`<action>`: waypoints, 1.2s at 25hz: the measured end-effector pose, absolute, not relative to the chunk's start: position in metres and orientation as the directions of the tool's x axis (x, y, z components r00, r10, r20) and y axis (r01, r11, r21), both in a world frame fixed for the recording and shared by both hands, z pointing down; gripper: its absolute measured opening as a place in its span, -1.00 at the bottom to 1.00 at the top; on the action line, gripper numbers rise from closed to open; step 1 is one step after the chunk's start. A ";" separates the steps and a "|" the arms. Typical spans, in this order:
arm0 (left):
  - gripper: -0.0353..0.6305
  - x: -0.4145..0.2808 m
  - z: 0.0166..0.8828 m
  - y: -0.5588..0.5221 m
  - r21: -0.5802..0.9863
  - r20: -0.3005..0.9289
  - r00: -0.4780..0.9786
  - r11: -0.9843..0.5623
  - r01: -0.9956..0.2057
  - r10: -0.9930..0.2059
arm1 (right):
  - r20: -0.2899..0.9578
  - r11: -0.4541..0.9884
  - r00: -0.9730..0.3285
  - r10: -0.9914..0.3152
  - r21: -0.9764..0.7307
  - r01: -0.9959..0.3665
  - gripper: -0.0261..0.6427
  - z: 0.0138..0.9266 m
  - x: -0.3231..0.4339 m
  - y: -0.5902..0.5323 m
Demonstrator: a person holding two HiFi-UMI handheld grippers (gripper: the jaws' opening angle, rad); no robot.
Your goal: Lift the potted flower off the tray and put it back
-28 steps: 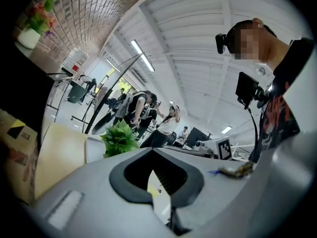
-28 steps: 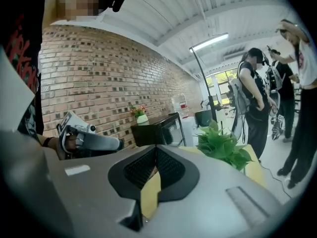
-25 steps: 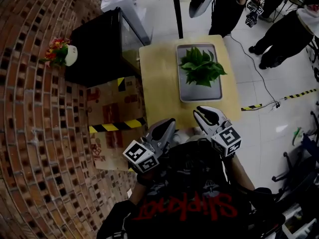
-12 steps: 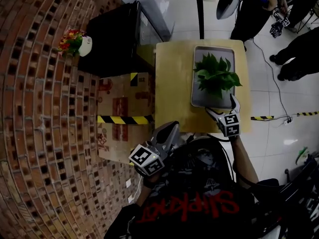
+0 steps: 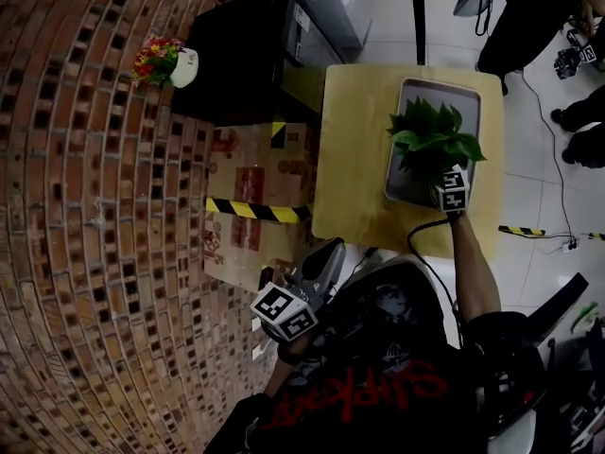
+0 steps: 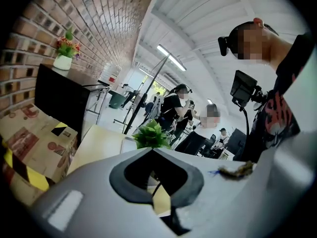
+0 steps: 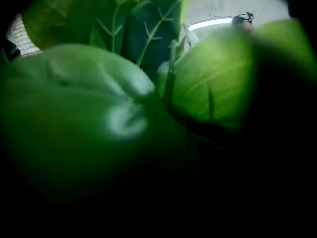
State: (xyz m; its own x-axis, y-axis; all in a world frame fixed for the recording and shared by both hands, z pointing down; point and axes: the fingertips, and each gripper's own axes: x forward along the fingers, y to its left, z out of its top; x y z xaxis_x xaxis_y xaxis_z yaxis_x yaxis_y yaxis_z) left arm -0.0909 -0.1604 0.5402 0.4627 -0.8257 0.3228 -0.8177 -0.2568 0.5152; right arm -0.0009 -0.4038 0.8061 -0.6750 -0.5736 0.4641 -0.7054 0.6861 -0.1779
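The main risk is a blind grasp. The right gripper (image 5: 451,180) is pushed in under the leaves of the potted flower (image 5: 433,138), which stands on the tray (image 5: 425,95) toward its near end. The right gripper view shows nothing but blurred green leaves and darkness, so I cannot tell how far its jaws are apart or whether they have anything between them. If they close on stems or leaves instead of the pot, a lift would probably tear foliage or tip the plant over on the tray. A skewed pull could also drag the light tray along the counter (image 5: 354,159), whose right edge is near. The left gripper (image 5: 321,258) hangs back by the person's body, jaws together and empty, too far off to steady anything. Left of the counter stand a taped cardboard box (image 5: 255,197) and a black cabinet (image 5: 246,64) bearing a small flower pot (image 5: 170,62), against a brick wall (image 5: 85,206). People (image 5: 539,17) stand beyond the counter. None of these blocks the reach; only the leaves do.
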 end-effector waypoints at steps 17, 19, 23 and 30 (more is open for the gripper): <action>-0.89 -0.090 0.536 -0.162 0.504 0.289 0.525 -0.340 -0.794 -0.800 | 0.492 0.622 -0.620 -0.612 -0.185 -0.761 0.71 0.726 -0.002 -0.391; -0.89 -0.085 0.535 -0.163 0.514 0.270 0.557 -0.372 -0.773 -0.786 | 0.502 0.612 -0.603 -0.620 -0.171 -0.772 0.71 0.706 0.009 -0.387; -0.89 -0.083 0.532 -0.153 0.514 0.242 0.590 -0.414 -0.751 -0.770 | 0.486 0.603 -0.582 -0.652 -0.133 -0.787 0.71 0.664 0.019 -0.371; -0.89 -0.095 0.508 -0.162 0.498 0.144 0.613 -0.478 -0.724 -0.777 | 0.392 0.595 -0.610 -0.689 -0.173 -0.785 0.71 0.575 0.026 -0.336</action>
State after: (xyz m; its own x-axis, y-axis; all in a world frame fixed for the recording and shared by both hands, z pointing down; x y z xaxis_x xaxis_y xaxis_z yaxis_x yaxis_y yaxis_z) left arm -0.0954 -0.1618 0.5081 0.6128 -0.7769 0.1444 -0.7235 -0.4781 0.4979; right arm 0.0262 -0.3364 0.5748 -0.6095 -0.6890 0.3921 -0.7845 0.5953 -0.1734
